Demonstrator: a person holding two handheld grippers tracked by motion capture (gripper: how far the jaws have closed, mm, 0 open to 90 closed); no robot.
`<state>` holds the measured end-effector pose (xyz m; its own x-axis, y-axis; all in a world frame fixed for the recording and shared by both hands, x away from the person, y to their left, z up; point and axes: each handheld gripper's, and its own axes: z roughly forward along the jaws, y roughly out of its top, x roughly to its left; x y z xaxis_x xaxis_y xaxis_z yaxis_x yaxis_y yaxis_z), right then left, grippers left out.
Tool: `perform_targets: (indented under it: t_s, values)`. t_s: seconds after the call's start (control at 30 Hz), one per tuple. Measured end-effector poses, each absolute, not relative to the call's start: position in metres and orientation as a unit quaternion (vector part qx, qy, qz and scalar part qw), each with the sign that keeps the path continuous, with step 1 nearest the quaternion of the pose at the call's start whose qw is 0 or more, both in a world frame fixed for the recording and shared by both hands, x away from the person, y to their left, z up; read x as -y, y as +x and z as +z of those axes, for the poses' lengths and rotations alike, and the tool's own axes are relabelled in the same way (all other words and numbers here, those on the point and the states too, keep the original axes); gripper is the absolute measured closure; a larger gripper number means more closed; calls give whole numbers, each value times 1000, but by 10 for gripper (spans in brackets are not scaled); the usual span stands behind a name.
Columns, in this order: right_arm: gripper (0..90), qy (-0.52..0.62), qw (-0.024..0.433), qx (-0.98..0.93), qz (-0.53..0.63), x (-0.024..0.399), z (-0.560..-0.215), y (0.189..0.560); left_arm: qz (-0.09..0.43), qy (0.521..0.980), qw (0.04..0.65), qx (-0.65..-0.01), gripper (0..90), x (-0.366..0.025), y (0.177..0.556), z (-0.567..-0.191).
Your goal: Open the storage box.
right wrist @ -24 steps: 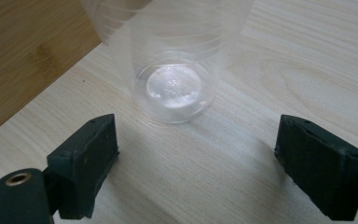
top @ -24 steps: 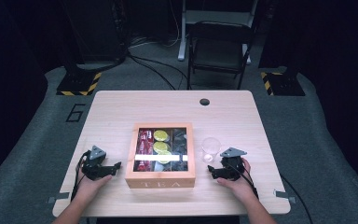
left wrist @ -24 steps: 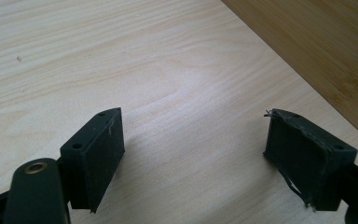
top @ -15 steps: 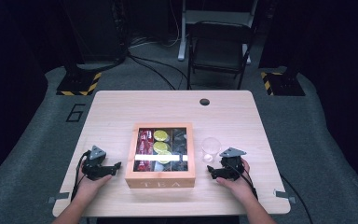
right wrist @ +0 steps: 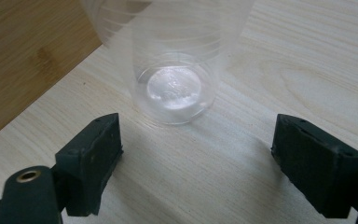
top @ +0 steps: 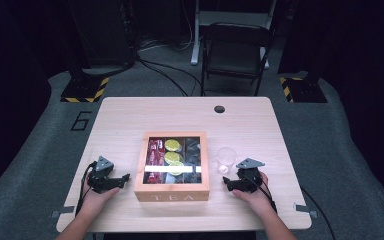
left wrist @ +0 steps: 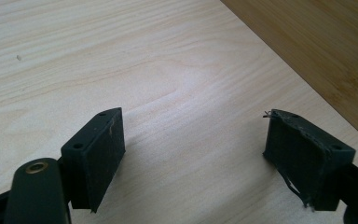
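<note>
A wooden tea box (top: 172, 192) marked TEA stands at the table's front middle, its clear lid showing red, yellow and dark packets inside. A clear plastic cup (top: 226, 158) stands upright just right of the box. My left gripper (top: 125, 178) rests on the table left of the box, open and holding nothing. My right gripper (top: 227, 182) rests right of the box, just in front of the cup, open and holding nothing. In the right gripper view the cup (right wrist: 172, 60) stands just beyond the open gripper (right wrist: 196, 142). The left gripper view has the box wall (left wrist: 326, 56) at upper right, beyond the open gripper (left wrist: 193, 144).
The light wooden table (top: 130, 120) has a round cable hole (top: 219, 109) near its far edge. A black chair (top: 235, 50) stands beyond the table. The person's hands (top: 252, 197) come in over the front edge.
</note>
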<state>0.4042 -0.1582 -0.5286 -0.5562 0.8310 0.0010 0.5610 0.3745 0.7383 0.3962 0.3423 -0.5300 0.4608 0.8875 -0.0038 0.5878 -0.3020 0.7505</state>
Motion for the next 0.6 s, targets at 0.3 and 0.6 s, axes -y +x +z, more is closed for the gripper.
perform_targets:
  t_s: [0.3, 0.6]
  values:
    - [208, 428, 189, -806, 363, 158, -528, 404, 205, 783, 345, -475, 229, -345, 397, -527]
    - [442, 433, 166, -809, 363, 162, -520, 405, 188, 785, 345, -479, 295, -348, 396, -523]
